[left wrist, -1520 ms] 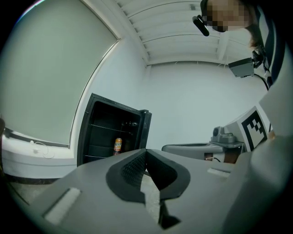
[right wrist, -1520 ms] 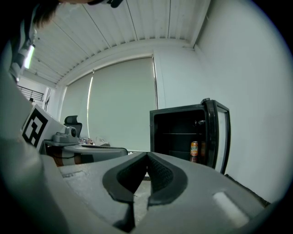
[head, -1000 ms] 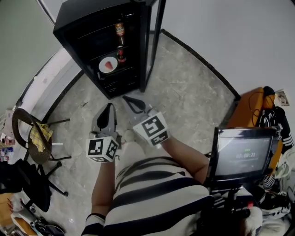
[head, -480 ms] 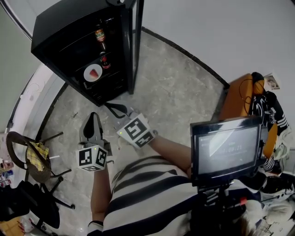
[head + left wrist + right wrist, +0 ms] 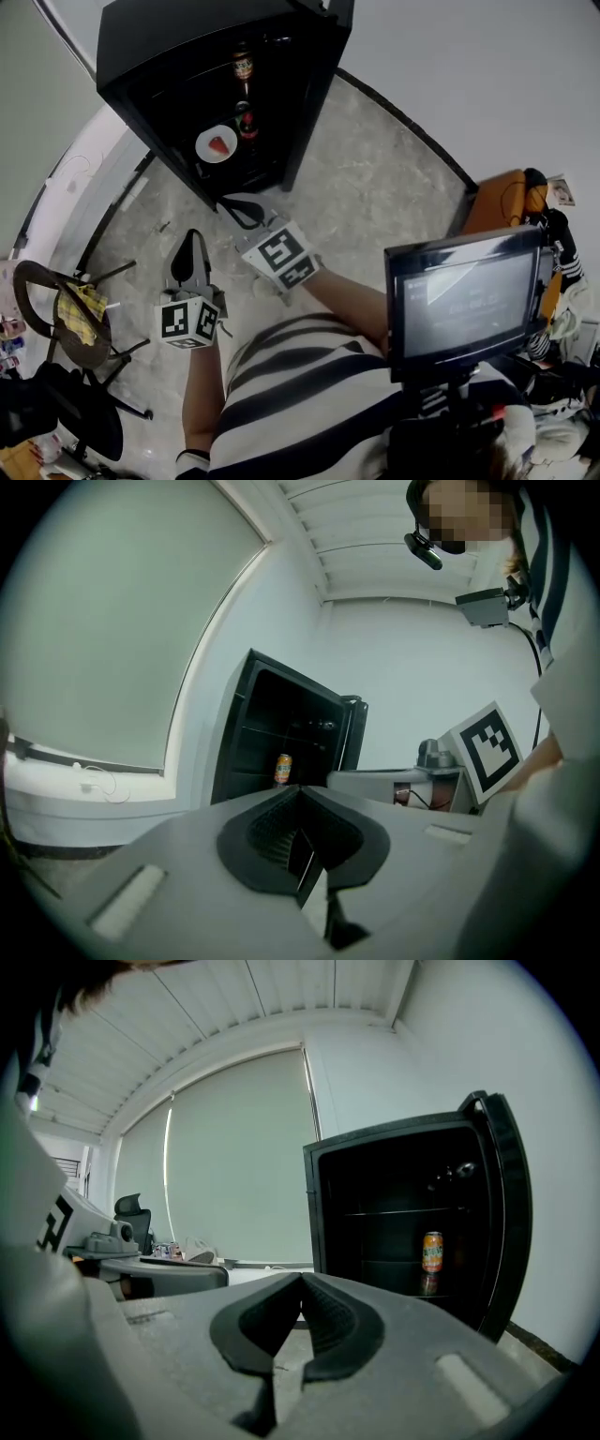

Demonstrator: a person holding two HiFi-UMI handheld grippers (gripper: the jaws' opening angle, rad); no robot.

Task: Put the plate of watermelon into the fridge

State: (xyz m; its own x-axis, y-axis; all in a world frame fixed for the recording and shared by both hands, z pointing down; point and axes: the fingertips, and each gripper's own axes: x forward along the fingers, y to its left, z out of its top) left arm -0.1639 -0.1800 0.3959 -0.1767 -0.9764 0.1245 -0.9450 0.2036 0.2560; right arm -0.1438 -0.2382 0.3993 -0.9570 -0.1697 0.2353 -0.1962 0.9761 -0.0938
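The white plate of watermelon (image 5: 217,143) rests on a shelf inside the open black fridge (image 5: 150,56), below an orange can (image 5: 243,66) and beside a dark bottle (image 5: 247,122). My right gripper (image 5: 234,208) is shut and empty, its tips just in front of the fridge's base. Further back and to the left, my left gripper (image 5: 192,242) hangs over the floor, also shut and empty. The left gripper view shows the fridge (image 5: 281,733) and the can (image 5: 282,769) past the closed jaws. In the right gripper view the can (image 5: 432,1252) stands in the fridge, next to the open door (image 5: 506,1204).
A chair with a yellow cloth (image 5: 80,305) stands at the left. A monitor on a stand (image 5: 464,305) is at my right, with an orange seat (image 5: 497,202) behind it. A white ledge (image 5: 89,197) runs along the wall left of the fridge.
The head view has swung, so the fridge sits more to the right in it. Both grippers stay shut and low before the fridge. The plate has not moved on its shelf.
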